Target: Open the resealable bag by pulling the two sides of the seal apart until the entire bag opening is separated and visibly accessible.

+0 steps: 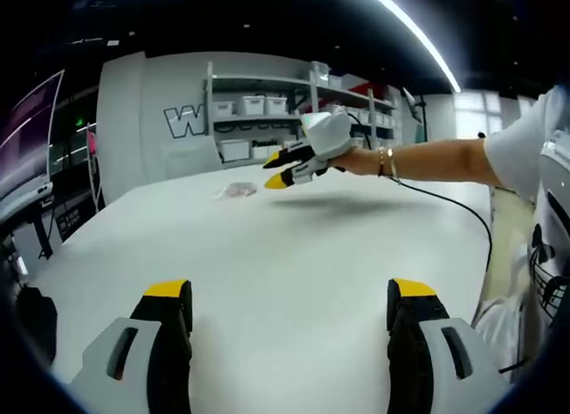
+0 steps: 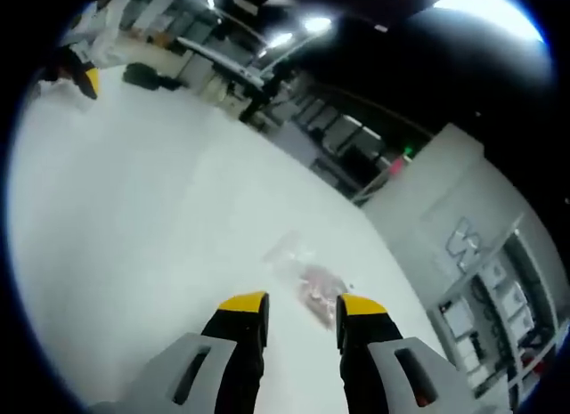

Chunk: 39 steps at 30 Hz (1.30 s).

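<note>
A small clear resealable bag (image 1: pixel 237 190) with pinkish contents lies flat on the white table (image 1: pixel 294 245), far from my left gripper (image 1: pixel 289 294). That gripper stands open low over the table's near part, with nothing between its jaws. A hand holds my right gripper (image 1: pixel 283 171) just right of the bag and a little above the table. In the right gripper view the bag (image 2: pixel 303 276) lies just beyond my right gripper (image 2: pixel 301 305), whose jaws are open and hold nothing. The left gripper's yellow tip (image 2: pixel 86 80) shows far off at the top left.
A black cable (image 1: pixel 463 214) trails across the table's right side under the person's outstretched arm (image 1: pixel 427 160). Shelves with white bins (image 1: pixel 267 107) stand behind the table's far edge. Desks and a screen (image 1: pixel 27 165) line the left side.
</note>
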Motion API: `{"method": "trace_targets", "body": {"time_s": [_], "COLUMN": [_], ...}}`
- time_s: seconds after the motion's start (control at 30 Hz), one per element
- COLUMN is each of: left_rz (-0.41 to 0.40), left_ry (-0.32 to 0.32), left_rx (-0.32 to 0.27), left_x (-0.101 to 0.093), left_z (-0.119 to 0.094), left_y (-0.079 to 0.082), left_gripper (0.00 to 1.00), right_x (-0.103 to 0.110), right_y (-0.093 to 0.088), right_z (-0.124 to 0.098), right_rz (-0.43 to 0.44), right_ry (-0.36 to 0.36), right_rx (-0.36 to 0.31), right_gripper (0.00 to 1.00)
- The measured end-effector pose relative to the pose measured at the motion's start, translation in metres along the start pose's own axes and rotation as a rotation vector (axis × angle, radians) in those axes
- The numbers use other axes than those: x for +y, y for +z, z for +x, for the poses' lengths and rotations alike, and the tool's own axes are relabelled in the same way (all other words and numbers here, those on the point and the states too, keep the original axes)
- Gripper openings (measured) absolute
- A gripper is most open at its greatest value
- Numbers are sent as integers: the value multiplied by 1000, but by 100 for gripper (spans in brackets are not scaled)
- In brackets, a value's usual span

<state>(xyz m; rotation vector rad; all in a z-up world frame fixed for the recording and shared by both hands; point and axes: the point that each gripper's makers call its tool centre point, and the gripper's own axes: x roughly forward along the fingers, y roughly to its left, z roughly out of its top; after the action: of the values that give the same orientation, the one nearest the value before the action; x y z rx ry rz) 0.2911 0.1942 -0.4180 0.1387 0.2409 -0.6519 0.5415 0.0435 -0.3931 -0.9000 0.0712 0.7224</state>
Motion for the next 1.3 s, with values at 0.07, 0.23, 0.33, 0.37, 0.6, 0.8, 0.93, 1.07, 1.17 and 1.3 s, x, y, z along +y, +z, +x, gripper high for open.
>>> {"method": "trace_targets", "body": {"time_s": [0.07,0.23,0.33,0.37,0.6,0.8,0.93,1.07,1.17,1.3], "left_rz": [2,1,-2,-3,-11,-17,-18,-20,-22,-25], "left_ry": [4,5,8,9,12,13,14,15,16,22], "left_rx": [-3,0,-2,-3,-8,-9,-9,-6,-6,-7], "left_x": [1,1,3,3,6,8,8,9,10,13], "left_z": [0,0,-1,-1,-1,0,1,2,1,0], "left_y": [1,0,0,1,1,2,2,1,1,0], "left_gripper": [89,89,89,89,89,89,89,89,89,89], "right_x": [-1,4,6,6,1,-7,-6,-3,-2,-3], "right_y": [1,-3,-2,-2,-11,-14,-15,-14,-14,-13], "right_z": [5,19,24,26,36,37,42,48,52,57], "right_rz": [-16,-120,-158,-174,-256,-263,-310,-348,-378,-440], "right_ry": [3,21,22,21,12,2,15,20,17,12], "right_rx": [0,32,33,36,70,75,83,87,90,89], "right_gripper": [28,28,28,28,28,28,28,28,28,26]}}
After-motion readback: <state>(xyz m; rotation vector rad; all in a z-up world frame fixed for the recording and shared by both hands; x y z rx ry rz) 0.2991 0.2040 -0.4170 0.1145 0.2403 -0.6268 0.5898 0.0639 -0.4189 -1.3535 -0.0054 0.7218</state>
